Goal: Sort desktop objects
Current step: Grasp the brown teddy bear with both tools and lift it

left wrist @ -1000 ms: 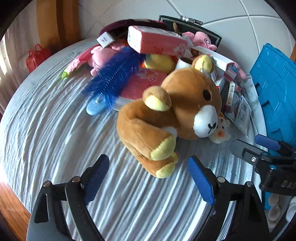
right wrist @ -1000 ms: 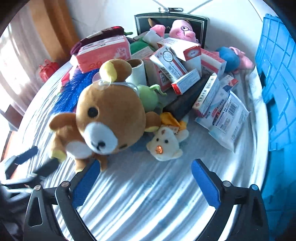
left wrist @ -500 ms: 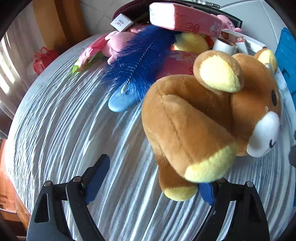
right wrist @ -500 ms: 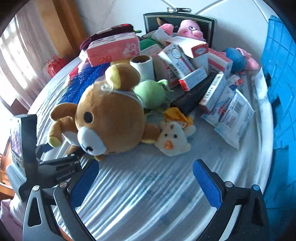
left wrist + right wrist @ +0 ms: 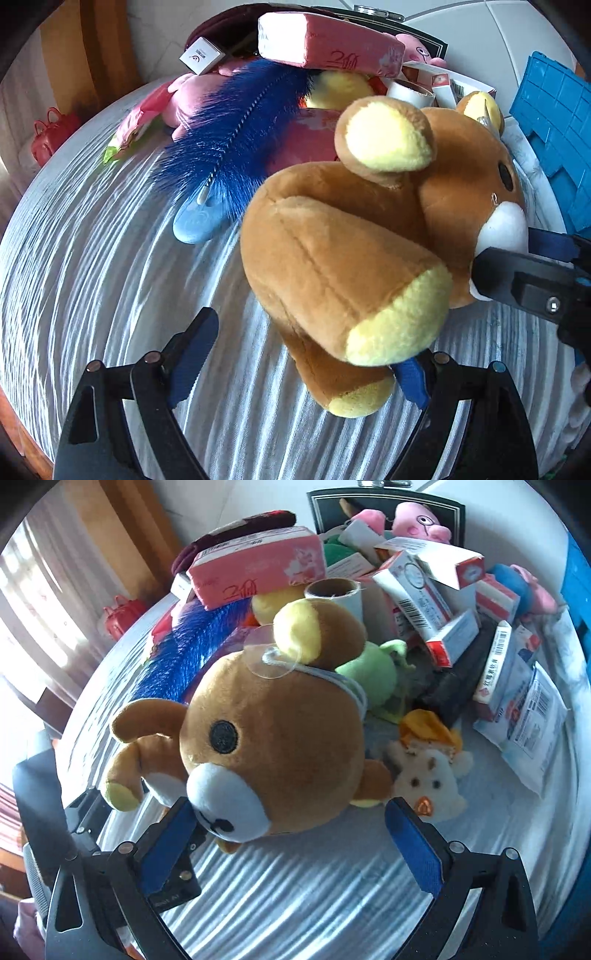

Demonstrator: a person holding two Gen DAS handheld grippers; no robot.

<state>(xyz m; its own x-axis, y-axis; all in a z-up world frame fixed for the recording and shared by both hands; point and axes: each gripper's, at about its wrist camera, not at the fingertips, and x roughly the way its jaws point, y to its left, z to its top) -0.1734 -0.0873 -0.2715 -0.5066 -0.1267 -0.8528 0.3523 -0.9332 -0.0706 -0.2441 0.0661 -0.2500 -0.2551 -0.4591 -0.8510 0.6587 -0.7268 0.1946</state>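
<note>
Both tongs, left gripper [image 5: 306,360] and right gripper [image 5: 291,840], spread wide around the teddy bear [image 5: 354,251] (soft, light, best pinched at the body).

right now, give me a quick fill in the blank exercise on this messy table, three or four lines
1. The brown plush bear has ears lined in ____.
2. The long bristly brush beside the bear is ____ in colour.
3. The pink rectangular tissue pack lies ____ the rest of the pile.
4. The right claw has its jaws ____, either side of the bear's white muzzle.

Missing words: yellow; blue; on top of; open
</note>
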